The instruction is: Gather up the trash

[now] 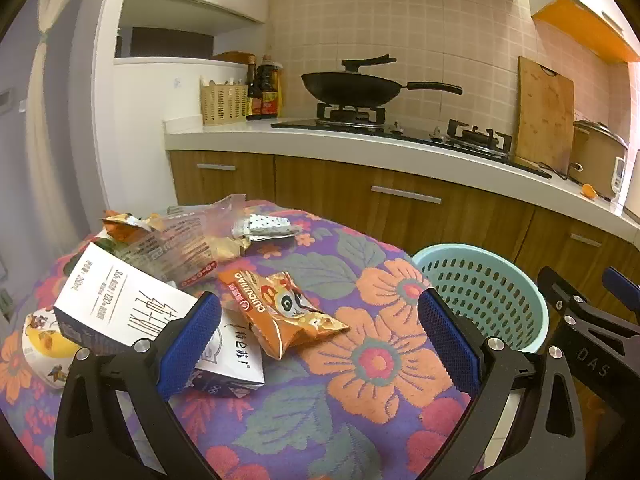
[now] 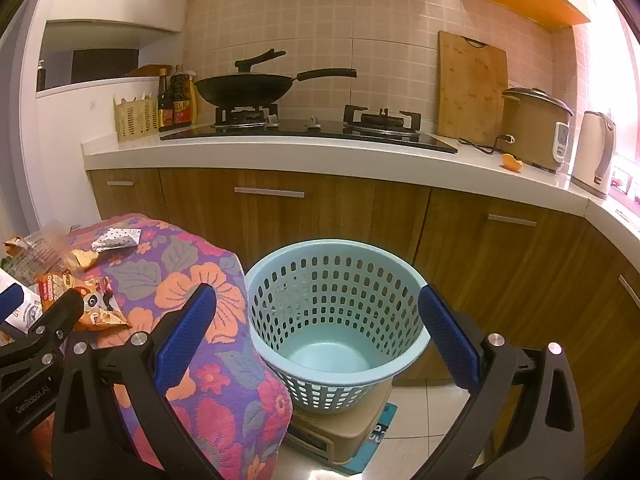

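Observation:
Trash lies on a table with a floral cloth [image 1: 360,360]. An orange snack packet [image 1: 284,312] lies between the open jaws of my left gripper [image 1: 320,340], which holds nothing. A white milk carton [image 1: 120,308] lies by its left finger, with a clear plastic wrapper [image 1: 184,240] and a dotted wrapper [image 1: 266,226] behind. A light blue perforated basket [image 2: 336,316] stands empty beside the table on a beige box. My right gripper [image 2: 320,328] is open and empty, hovering in front of the basket. The orange packet also shows in the right wrist view [image 2: 96,300].
A kitchen counter [image 2: 320,152] with wooden cabinets runs behind, holding a wok [image 2: 248,88], gas stove, cutting board [image 2: 472,84], rice cooker [image 2: 536,128] and kettle. A yellow wrapper [image 1: 44,344] lies at the table's left edge. My right gripper shows at the far right of the left wrist view [image 1: 592,320].

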Demonstrator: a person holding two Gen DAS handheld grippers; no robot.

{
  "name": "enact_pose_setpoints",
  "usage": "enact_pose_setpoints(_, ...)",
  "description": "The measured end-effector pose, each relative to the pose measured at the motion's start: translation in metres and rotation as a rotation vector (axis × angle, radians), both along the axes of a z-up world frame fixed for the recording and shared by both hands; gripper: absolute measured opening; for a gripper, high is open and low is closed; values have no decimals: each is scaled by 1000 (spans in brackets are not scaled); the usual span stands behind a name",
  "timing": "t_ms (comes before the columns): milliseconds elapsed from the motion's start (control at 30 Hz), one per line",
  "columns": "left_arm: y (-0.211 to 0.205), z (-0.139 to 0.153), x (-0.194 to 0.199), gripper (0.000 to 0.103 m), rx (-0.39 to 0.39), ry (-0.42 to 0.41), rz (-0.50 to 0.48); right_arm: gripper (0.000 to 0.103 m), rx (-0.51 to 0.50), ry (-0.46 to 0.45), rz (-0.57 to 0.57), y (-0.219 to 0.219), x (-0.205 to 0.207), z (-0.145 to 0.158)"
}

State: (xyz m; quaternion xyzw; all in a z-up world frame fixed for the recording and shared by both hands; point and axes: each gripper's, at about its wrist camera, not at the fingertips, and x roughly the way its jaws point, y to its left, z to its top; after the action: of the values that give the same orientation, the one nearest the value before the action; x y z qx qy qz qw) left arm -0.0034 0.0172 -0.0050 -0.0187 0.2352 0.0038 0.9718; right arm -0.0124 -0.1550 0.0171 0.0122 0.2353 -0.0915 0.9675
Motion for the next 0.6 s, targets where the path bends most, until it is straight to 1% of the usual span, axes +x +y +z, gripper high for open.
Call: enact_pose_setpoints(600, 2, 1, -1, 96, -6, -8, 6, 96, -13, 1, 16, 4, -2, -2)
